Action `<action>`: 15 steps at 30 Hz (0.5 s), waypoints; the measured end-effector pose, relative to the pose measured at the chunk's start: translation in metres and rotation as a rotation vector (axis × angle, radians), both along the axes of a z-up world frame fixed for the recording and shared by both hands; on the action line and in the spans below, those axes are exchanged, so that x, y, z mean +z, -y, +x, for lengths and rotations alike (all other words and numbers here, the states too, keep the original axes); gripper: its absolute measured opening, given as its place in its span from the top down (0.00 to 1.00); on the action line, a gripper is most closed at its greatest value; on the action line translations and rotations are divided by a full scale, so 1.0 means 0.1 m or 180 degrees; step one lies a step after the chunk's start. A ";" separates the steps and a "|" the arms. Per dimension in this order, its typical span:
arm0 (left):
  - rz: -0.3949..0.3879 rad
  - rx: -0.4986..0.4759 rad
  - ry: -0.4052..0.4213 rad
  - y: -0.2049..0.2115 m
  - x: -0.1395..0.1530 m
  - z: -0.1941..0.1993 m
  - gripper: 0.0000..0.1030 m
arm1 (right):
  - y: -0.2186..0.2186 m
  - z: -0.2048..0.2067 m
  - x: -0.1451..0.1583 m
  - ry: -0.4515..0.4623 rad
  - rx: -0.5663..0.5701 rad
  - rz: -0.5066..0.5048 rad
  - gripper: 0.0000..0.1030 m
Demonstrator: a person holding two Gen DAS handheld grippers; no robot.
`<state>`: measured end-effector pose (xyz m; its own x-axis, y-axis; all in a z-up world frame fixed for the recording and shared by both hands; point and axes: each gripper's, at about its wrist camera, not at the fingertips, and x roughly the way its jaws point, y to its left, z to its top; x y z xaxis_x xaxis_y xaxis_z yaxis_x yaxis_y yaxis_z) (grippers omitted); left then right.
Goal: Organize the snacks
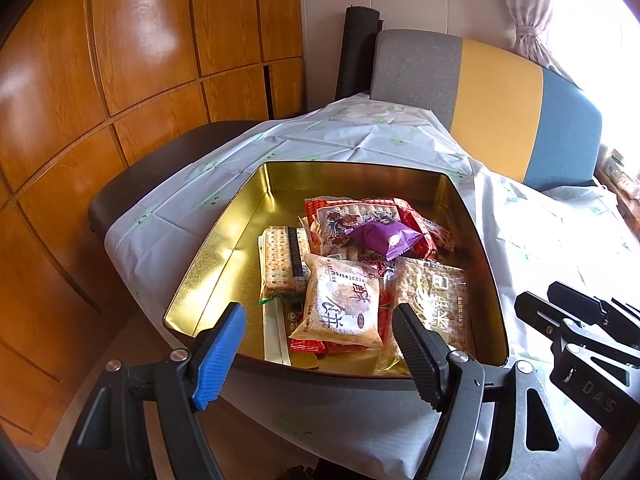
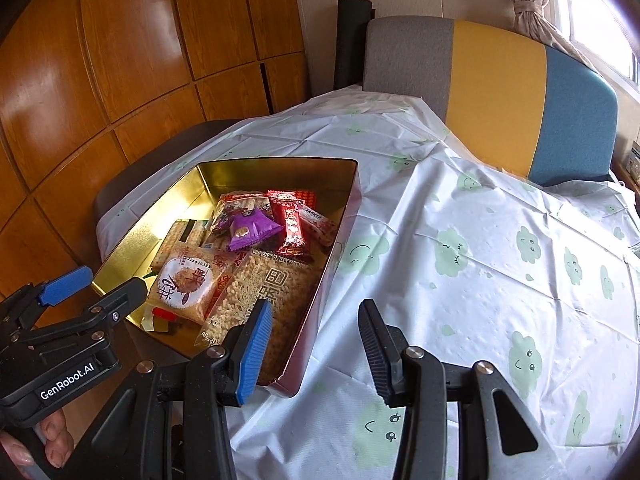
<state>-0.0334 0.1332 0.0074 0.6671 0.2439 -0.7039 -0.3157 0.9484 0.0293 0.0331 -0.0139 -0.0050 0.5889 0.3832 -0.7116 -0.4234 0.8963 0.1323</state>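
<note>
Sitting on the cloth-covered desk [image 2: 460,240], the gold tin [image 1: 224,240] holds the snack packets [image 1: 344,280]; left hand-held gripper [image 1: 320,344] above its near rim, right hand-held gripper [image 2: 316,344] beside it, both apart and empty.

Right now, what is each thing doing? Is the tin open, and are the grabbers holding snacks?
Tin: open, no lid, snacks inside.
Purple packet: on top of the pile.
Left gripper: open, empty, over the tin's near edge.
Right gripper: open, empty, over the tin's near corner.
Tablecloth: spread, creased.

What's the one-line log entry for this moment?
left gripper: open, empty | right gripper: open, empty | tin: holds snacks | cloth: bare
</note>
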 end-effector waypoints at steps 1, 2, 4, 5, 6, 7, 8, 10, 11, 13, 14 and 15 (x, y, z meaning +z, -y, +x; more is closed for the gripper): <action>-0.0006 0.0000 0.0002 0.00 0.00 0.00 0.26 | 0.00 0.00 0.00 0.0000 -0.0002 0.0001 0.56; -0.0006 0.0003 0.0008 0.00 0.01 0.00 0.26 | 0.00 0.00 0.00 0.0006 -0.0002 -0.0003 0.56; 0.0003 0.0003 0.0008 -0.01 0.00 0.00 0.26 | 0.00 -0.01 0.00 0.0008 -0.0004 -0.0006 0.56; 0.0001 0.0005 0.0011 -0.01 0.00 -0.01 0.26 | 0.00 -0.01 0.00 0.0009 -0.0003 -0.0004 0.56; -0.0001 0.0008 0.0011 -0.01 0.01 -0.01 0.26 | 0.00 -0.01 0.00 0.0009 -0.0004 -0.0006 0.56; 0.0000 0.0010 0.0011 -0.02 0.01 -0.01 0.26 | 0.00 -0.01 0.00 0.0008 -0.0003 -0.0005 0.56; 0.0001 0.0012 0.0009 -0.02 0.00 -0.01 0.26 | 0.00 -0.01 0.00 0.0009 -0.0001 -0.0003 0.56; -0.0003 0.0010 0.0012 -0.02 0.01 -0.01 0.26 | 0.00 -0.02 0.00 0.0019 0.0005 -0.0010 0.56; -0.0002 0.0012 0.0012 -0.02 0.01 -0.01 0.26 | -0.01 -0.03 0.00 0.0022 0.0006 -0.0014 0.56; -0.0009 0.0013 0.0010 -0.03 0.00 -0.01 0.26 | -0.01 -0.03 0.01 0.0023 0.0013 -0.0016 0.56; -0.0008 0.0015 0.0010 -0.03 0.00 -0.01 0.26 | -0.01 -0.03 0.01 0.0024 0.0016 -0.0019 0.56; -0.0006 0.0015 0.0012 -0.03 0.00 -0.01 0.26 | -0.02 -0.03 0.01 0.0024 0.0017 -0.0021 0.56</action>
